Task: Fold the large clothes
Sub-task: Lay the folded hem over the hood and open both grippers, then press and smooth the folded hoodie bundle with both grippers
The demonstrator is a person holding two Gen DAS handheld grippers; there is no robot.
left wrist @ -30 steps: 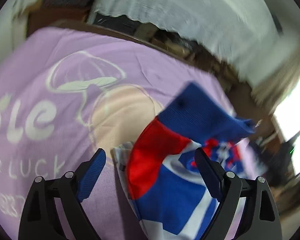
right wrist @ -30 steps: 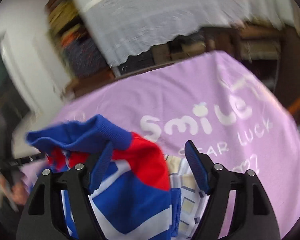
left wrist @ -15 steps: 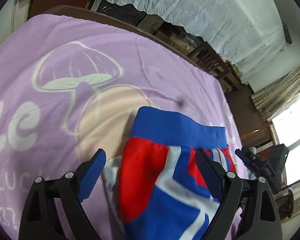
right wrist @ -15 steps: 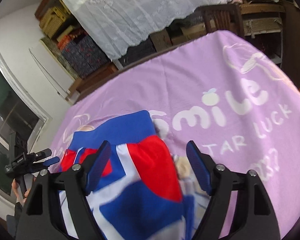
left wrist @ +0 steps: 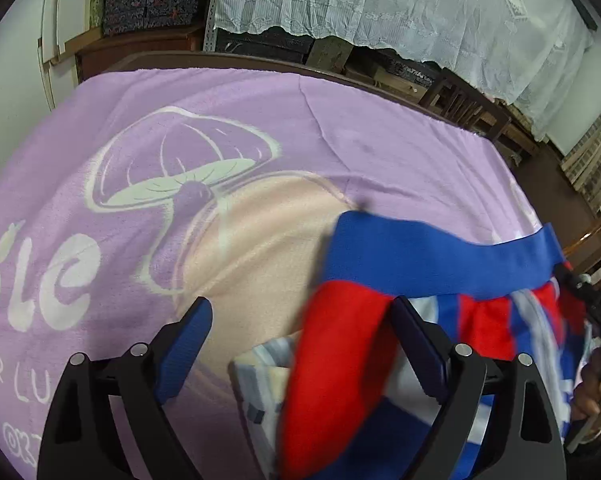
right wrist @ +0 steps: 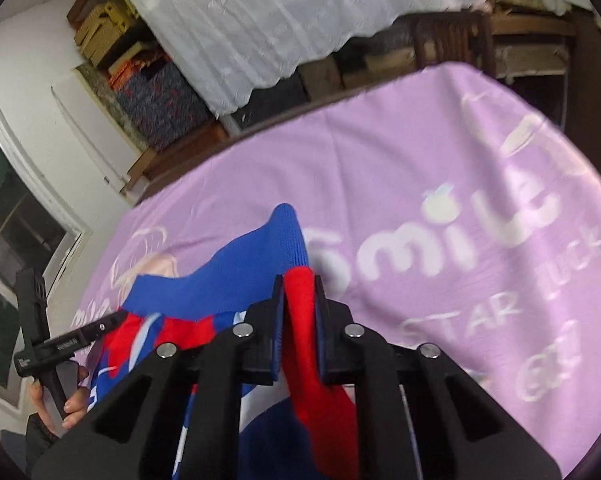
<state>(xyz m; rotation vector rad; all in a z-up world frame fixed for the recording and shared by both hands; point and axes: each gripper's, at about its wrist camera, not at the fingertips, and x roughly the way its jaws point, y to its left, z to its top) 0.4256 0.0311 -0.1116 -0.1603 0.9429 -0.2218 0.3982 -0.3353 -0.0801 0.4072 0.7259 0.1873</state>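
A red, blue and white garment (left wrist: 420,280) with a blue ribbed band lies bunched on the purple table cover (left wrist: 260,120), over a pale checked cloth (left wrist: 260,376). My left gripper (left wrist: 300,320) is open, its fingers either side of the garment's red part. My right gripper (right wrist: 298,300) is shut on the red fabric (right wrist: 300,312) of the same garment (right wrist: 236,272), just below the blue band. The rest of the garment is hidden under the grippers.
The purple cover (right wrist: 420,184) with white lettering and a mushroom print (left wrist: 180,160) covers the table. White lace cloth (left wrist: 380,4) hangs over shelves behind. Wooden chairs (left wrist: 468,104) stand at the far right. The other gripper and hand (right wrist: 48,344) show at the left.
My right gripper has gone from open to shut on the red fabric. The garment's blue band has been drawn out wider. My left gripper stays open.
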